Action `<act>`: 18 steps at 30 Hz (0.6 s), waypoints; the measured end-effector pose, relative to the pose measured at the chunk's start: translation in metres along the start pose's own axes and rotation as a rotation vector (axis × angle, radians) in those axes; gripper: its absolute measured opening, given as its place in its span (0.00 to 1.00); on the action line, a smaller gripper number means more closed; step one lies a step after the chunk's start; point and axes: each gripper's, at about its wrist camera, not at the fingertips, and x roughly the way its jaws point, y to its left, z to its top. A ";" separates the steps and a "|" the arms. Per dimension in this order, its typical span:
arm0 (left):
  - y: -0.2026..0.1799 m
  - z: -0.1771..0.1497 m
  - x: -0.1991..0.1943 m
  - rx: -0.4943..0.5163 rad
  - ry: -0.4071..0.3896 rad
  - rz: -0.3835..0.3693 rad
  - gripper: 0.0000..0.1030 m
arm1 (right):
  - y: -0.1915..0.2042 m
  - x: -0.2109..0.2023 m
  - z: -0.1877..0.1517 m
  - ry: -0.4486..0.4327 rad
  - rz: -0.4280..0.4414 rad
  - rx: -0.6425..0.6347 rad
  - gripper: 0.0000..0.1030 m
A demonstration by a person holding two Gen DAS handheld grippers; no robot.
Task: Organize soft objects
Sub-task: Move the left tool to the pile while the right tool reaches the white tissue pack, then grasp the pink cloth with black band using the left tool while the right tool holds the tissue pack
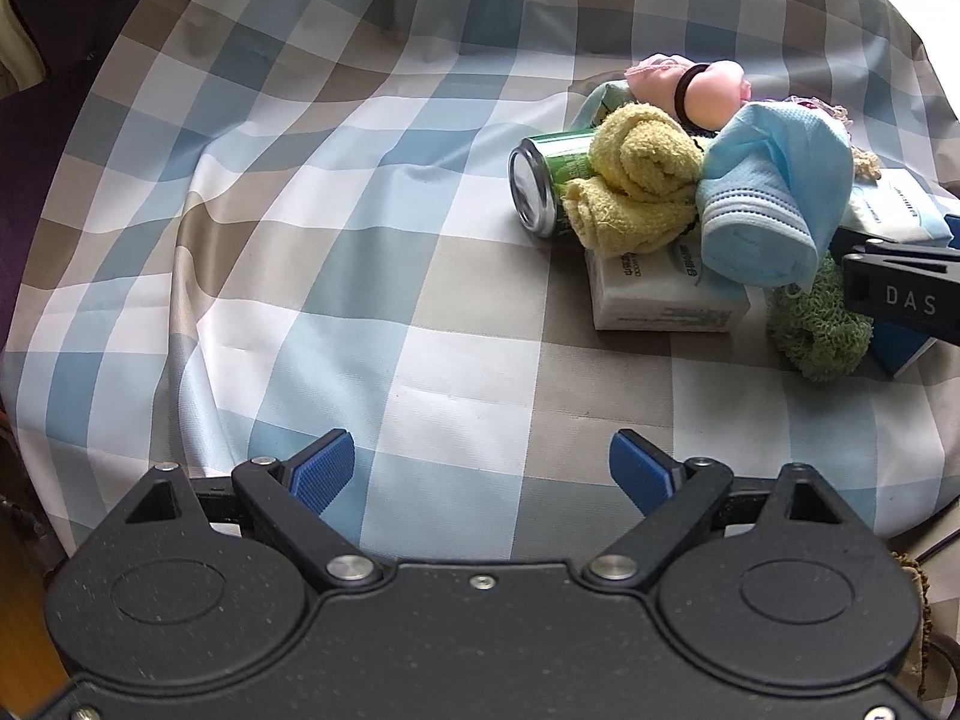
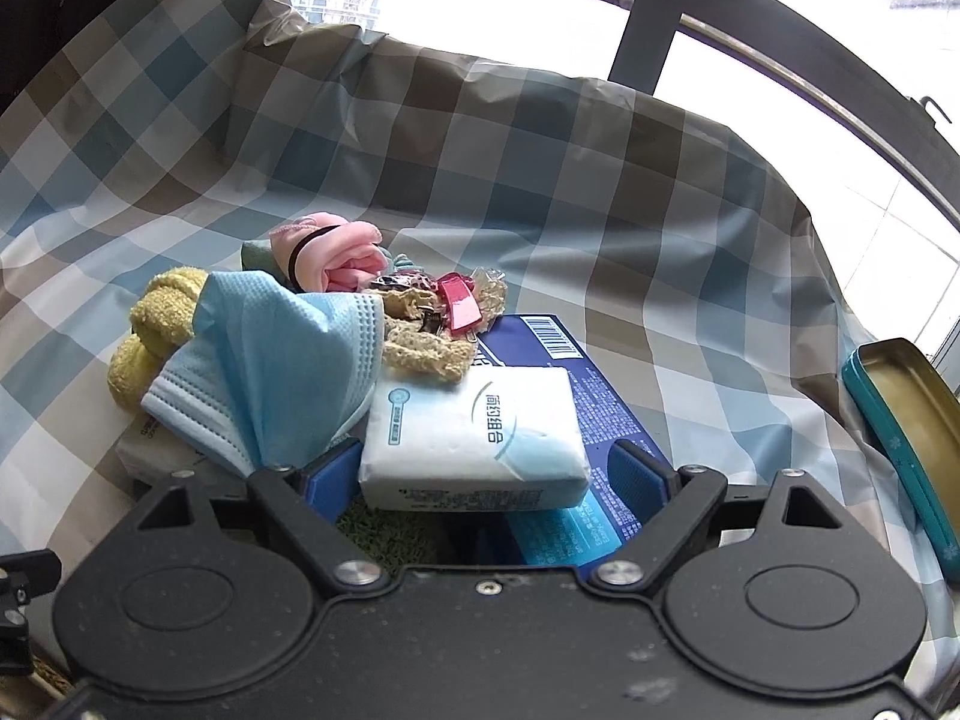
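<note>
A pile of things lies on the checked cloth [image 1: 420, 330]. It holds a rolled yellow towel [image 1: 636, 186], a blue face mask [image 1: 774, 198], a pink cloth bound by a black hair band [image 1: 708, 90] and a green knitted scrubber [image 1: 822, 324]. My left gripper [image 1: 483, 468] hangs open over bare cloth, well short and left of the pile, with nothing between its fingers. My right gripper [image 2: 480, 474] is at the pile with a white tissue pack [image 2: 474, 438] between its fingers. The left pad sits at the pack's edge, and a gap shows at the right pad [image 2: 636, 474]. The mask [image 2: 282, 360] drapes over the left finger.
A green drink can [image 1: 540, 186] lies on its side against the towel. A second tissue pack [image 1: 666, 300] sits under the pile. A dark blue box [image 2: 600, 396] lies beneath the tissue pack, with a red clip [image 2: 459, 300] and beige lace [image 2: 420, 348] behind. A teal tin [image 2: 906, 438] stands at the right.
</note>
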 end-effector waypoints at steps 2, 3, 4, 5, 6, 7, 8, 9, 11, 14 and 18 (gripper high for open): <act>-0.001 0.000 -0.002 0.004 -0.006 0.000 0.87 | -0.001 0.000 -0.001 0.007 0.018 0.009 0.72; -0.001 0.000 -0.002 0.006 -0.008 0.000 0.87 | -0.002 -0.001 -0.001 0.005 0.020 0.015 0.71; -0.001 0.001 -0.003 0.006 -0.008 -0.002 0.87 | -0.003 -0.002 -0.001 0.004 0.022 0.019 0.71; -0.001 0.001 -0.003 0.006 -0.009 -0.003 0.87 | -0.004 -0.004 -0.001 0.001 0.027 0.025 0.71; -0.002 0.001 -0.004 0.007 -0.009 -0.005 0.87 | -0.006 -0.005 -0.001 -0.001 0.032 0.034 0.71; -0.003 0.002 -0.005 0.008 -0.012 -0.006 0.87 | -0.008 -0.008 -0.001 -0.003 0.037 0.044 0.71; -0.004 0.002 -0.006 0.010 -0.015 -0.007 0.87 | -0.010 -0.010 -0.002 -0.007 0.040 0.052 0.71; -0.005 0.003 -0.007 0.013 -0.019 -0.007 0.87 | -0.012 -0.012 -0.002 -0.011 0.042 0.059 0.71; -0.008 0.004 -0.009 0.019 -0.025 -0.012 0.87 | -0.017 -0.017 -0.002 -0.019 0.036 0.073 0.71; -0.012 0.007 -0.011 0.023 -0.029 -0.027 0.87 | -0.024 -0.023 -0.004 -0.028 0.029 0.101 0.71; -0.018 0.011 -0.016 0.035 -0.043 -0.040 0.87 | -0.036 -0.031 -0.006 -0.035 0.027 0.144 0.71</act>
